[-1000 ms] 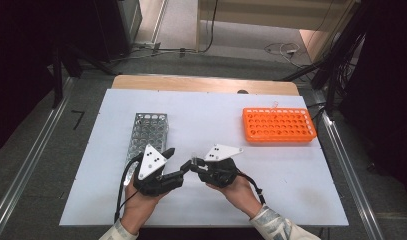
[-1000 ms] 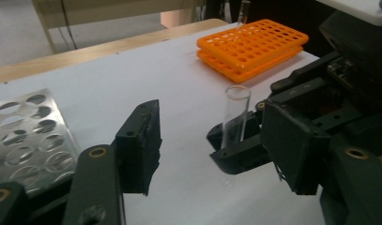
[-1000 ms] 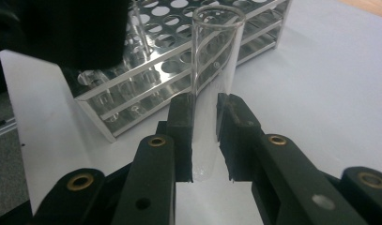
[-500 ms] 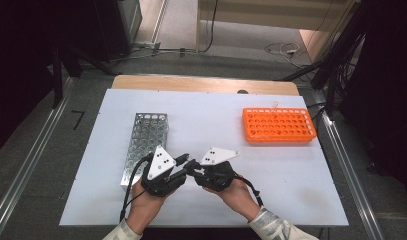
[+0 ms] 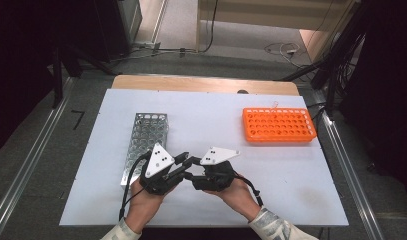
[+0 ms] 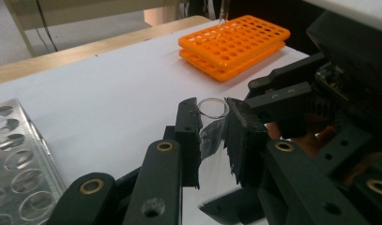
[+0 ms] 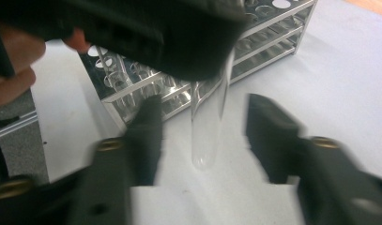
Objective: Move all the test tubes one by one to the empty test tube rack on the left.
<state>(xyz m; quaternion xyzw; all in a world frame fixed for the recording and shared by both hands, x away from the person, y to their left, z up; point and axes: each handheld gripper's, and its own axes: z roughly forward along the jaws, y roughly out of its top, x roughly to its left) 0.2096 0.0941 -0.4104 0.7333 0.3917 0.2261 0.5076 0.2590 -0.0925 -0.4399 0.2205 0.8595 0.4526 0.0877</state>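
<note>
A clear glass test tube [image 6: 210, 137] stands upright between the black jaws of my left gripper [image 6: 212, 106], which is shut on it just below the rim. My right gripper [image 7: 205, 101] faces it from the other side. Its jaws have just been opening, and the tube [image 7: 205, 150] hangs in the gap between them, touching neither pad. In the high view both hands meet near the table's front, left gripper [image 5: 185, 159] against right gripper [image 5: 190, 170]. The tube's round bottom hangs just above the white tabletop.
A metal tube rack [image 5: 143, 137] with several holes lies just left of the hands, close behind the tube in the right gripper view [image 7: 254, 42]. An orange plastic rack [image 5: 278, 125] sits at the far right. A wooden strip [image 5: 206, 84] borders the table's far edge.
Both hands have kept their place near the table's front. The left gripper's plate has shifted slightly toward the right one, and the jaw tips now overlap between the hands.
</note>
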